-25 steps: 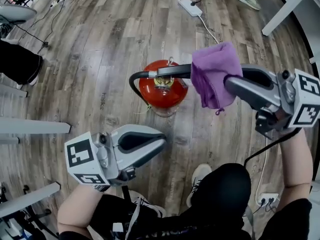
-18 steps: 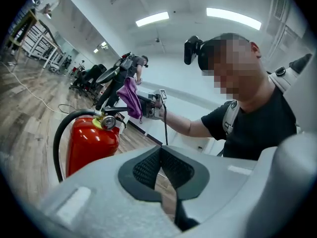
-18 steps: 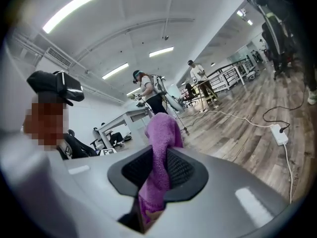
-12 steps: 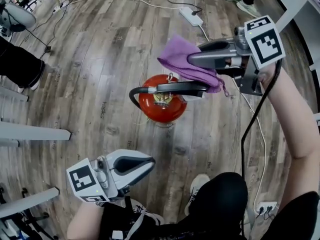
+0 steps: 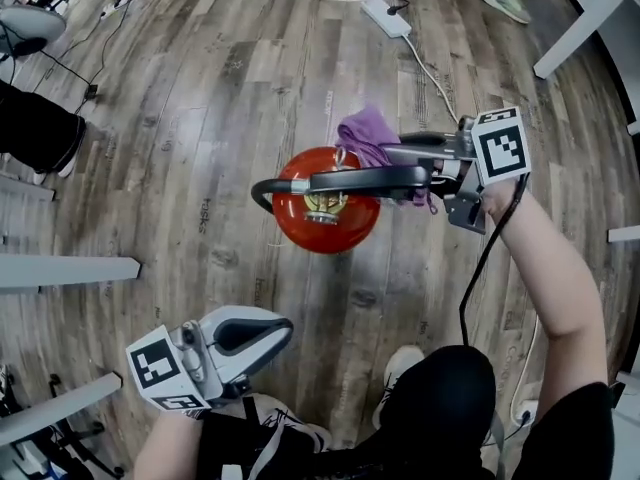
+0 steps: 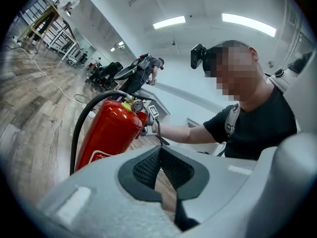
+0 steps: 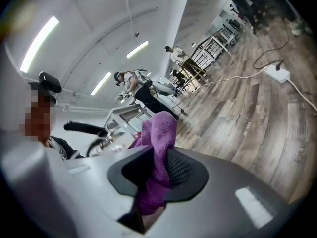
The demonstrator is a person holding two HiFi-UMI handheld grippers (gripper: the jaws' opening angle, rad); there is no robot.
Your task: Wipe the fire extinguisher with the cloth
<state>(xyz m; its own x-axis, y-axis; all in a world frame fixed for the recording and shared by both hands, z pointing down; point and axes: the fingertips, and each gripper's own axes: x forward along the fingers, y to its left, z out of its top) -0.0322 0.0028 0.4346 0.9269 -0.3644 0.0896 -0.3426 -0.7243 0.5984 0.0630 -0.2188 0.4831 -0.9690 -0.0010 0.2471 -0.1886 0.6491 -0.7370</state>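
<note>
while right claw (image 7: 156,168) grips cloth (image 5: 365,133), extinguisher (image 5: 325,213) upright

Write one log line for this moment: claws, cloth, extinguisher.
left claw: shut, empty | right claw: shut on cloth | cloth: beside extinguisher top, contact unclear | extinguisher: upright

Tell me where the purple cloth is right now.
In the head view, the purple cloth is right of centre, held in the right gripper, beside the top of the red fire extinguisher.

Wood-plank floor (image 5: 180,118) bearing a white power strip (image 5: 386,16), a light shoe (image 5: 503,1) and a white table leg (image 5: 580,30).
</note>
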